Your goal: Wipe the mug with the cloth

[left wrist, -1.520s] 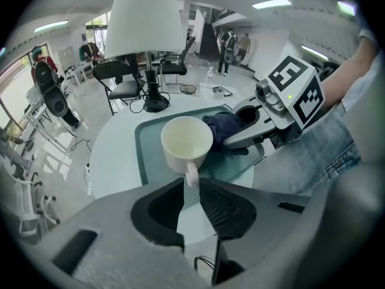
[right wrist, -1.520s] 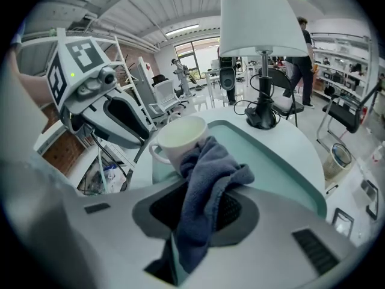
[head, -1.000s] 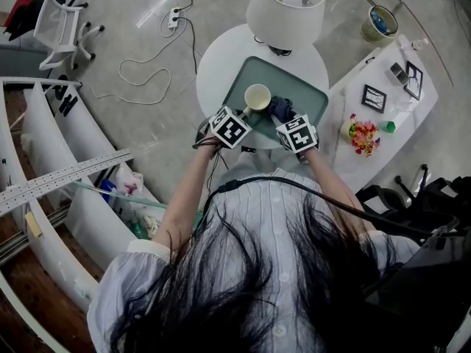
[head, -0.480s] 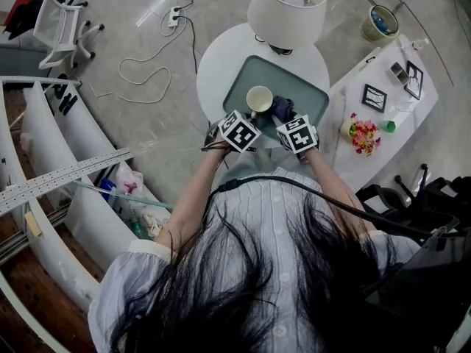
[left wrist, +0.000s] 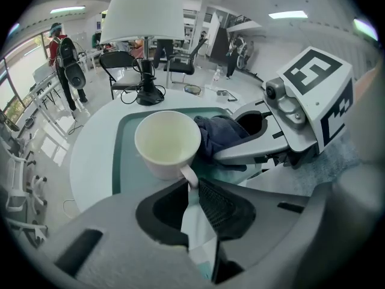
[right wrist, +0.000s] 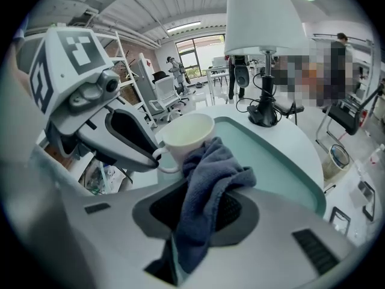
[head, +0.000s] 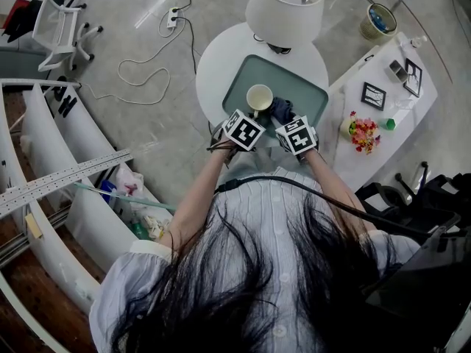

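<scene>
Seemingly, left hand-held gripper [left wrist: 190,185] pinches round mug [left wrist: 167,142] by its handle; right hand-held gripper [right wrist: 203,192] clamps nubby cloth [right wrist: 215,161].

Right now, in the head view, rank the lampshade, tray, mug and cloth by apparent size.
1. The tray and lampshade: nearly alike; the shade is nearer the camera, so unranked.
2. The mug.
3. The cloth, though part of it is hidden.

White lamp [head: 285,7] on round white table [head: 219,65], teal tray [head: 309,90] beside lamp base, flowers [head: 363,134] on side table [head: 355,169], power strip [head: 174,17] on floor
</scene>
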Motion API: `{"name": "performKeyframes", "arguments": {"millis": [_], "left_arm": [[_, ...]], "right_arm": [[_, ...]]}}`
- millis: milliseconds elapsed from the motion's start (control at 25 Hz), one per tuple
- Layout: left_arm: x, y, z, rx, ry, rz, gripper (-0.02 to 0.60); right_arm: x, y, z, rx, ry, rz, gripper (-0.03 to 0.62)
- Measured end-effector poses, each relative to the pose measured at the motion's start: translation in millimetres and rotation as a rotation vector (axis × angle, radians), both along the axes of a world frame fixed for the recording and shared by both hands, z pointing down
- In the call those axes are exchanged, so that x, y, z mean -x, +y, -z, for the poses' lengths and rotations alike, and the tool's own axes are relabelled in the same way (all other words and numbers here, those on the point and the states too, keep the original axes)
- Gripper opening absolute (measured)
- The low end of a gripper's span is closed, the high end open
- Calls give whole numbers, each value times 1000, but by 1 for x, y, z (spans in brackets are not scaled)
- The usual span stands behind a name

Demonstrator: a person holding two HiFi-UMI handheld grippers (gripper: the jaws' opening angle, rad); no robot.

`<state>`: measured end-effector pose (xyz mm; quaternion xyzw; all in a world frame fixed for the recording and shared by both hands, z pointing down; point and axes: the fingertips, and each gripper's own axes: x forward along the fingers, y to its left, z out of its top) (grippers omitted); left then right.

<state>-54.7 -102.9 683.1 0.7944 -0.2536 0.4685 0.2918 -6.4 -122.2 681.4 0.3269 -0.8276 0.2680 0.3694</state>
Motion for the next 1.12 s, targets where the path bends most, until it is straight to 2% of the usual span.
{"name": "performKeyframes", "arguments": {"millis": [240,720,1000,1120], "left_arm": [[-2,-1,0,4,12,32,66],[-10,1,-1,-4,17,3,66],[-2,6,4,-6,34,0,66],[10,8,9,-11,49,37,66]], "right_arm": [[8,11,0,7,-8,29,94],[27,30,5,4,-7,118,94],[20,27,8,10,-19,57,94],[13,23,7,-10,-3,35,94]]}}
